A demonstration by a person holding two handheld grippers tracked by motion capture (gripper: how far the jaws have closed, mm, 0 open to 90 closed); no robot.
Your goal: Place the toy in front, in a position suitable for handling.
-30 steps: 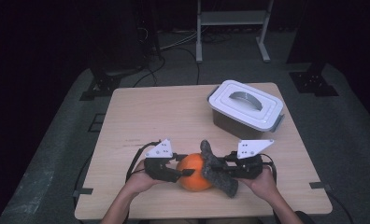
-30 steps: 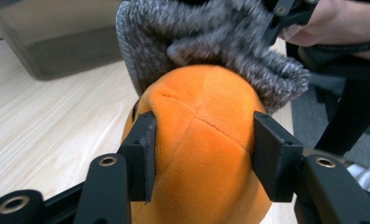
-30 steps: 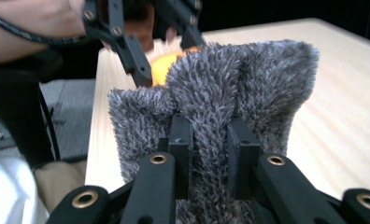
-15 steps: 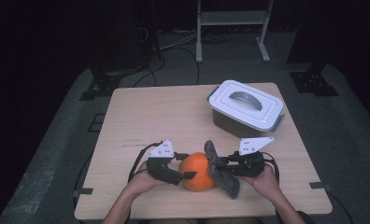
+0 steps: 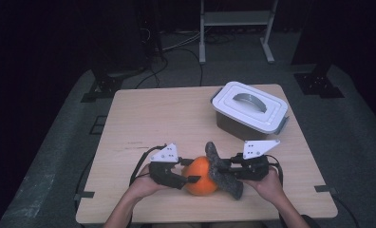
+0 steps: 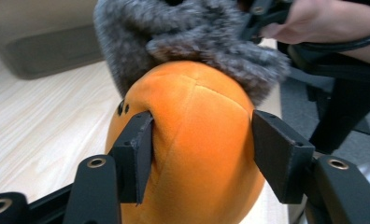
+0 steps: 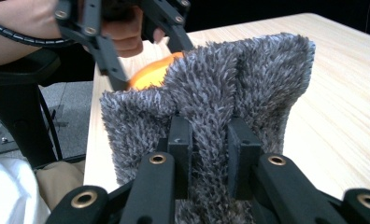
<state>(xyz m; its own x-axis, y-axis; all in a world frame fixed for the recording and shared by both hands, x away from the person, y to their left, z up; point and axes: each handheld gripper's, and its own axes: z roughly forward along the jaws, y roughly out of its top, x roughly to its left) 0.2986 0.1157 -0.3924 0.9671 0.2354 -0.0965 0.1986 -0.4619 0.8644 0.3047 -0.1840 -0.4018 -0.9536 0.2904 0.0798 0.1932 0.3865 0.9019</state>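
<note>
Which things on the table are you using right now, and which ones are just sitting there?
In use:
- orange plush ball, held between the left gripper jaws
- grey fuzzy cloth, pinched by the right gripper and pressed against the ball

Just sitting there:
- white lidded box at the table's far right, closed and untouched

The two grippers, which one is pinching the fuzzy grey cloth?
The right gripper: its jaws are shut on a fold of the grey cloth. The left gripper has its jaws either side of the orange ball instead.
</note>
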